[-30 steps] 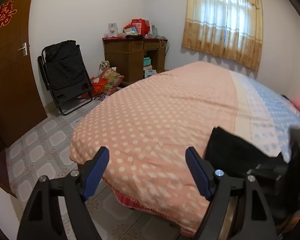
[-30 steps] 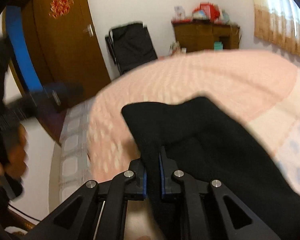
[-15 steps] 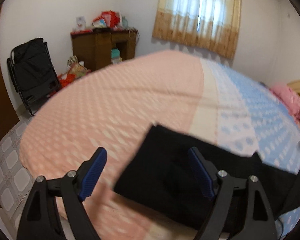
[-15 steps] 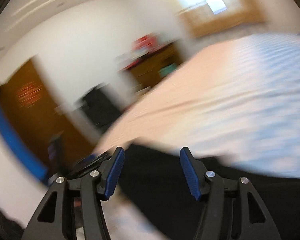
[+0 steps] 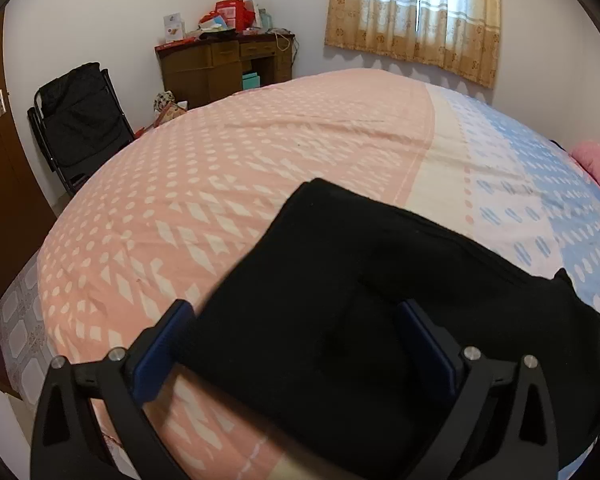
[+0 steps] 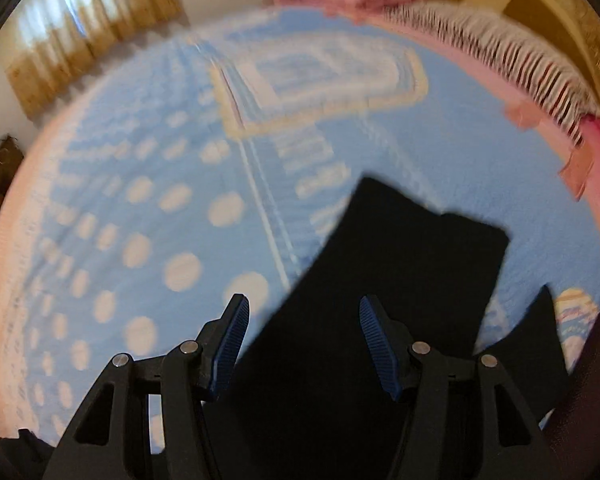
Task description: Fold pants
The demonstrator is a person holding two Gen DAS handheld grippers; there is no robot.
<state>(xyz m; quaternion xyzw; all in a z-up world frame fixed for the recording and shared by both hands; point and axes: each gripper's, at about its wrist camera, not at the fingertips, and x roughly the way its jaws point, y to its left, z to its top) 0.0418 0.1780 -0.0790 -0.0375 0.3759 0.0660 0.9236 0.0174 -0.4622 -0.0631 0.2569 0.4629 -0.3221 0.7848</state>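
Black pants [image 5: 340,300] lie flat on the bed near its front edge, partly folded. My left gripper [image 5: 296,344] is open, its blue fingers straddling the pants' near end, one finger over the pink cover, the other over the cloth. In the right wrist view the pants' other end [image 6: 400,280] stretches away over the blue part of the cover. My right gripper [image 6: 304,340] is open and empty just above the cloth. That view is blurred by motion.
The bed cover [image 5: 260,160] is pink with white dots, blue [image 6: 140,200] toward the head. Pink pillows [image 6: 500,60] lie at the headboard. A folding chair [image 5: 80,132], a wooden desk [image 5: 224,68], a door and a curtained window [image 5: 416,12] stand beyond the bed.
My right gripper let go of the pants, opened, and swung from the foot toward the head of the bed. My left gripper moved right and forward, over the pants' near end.
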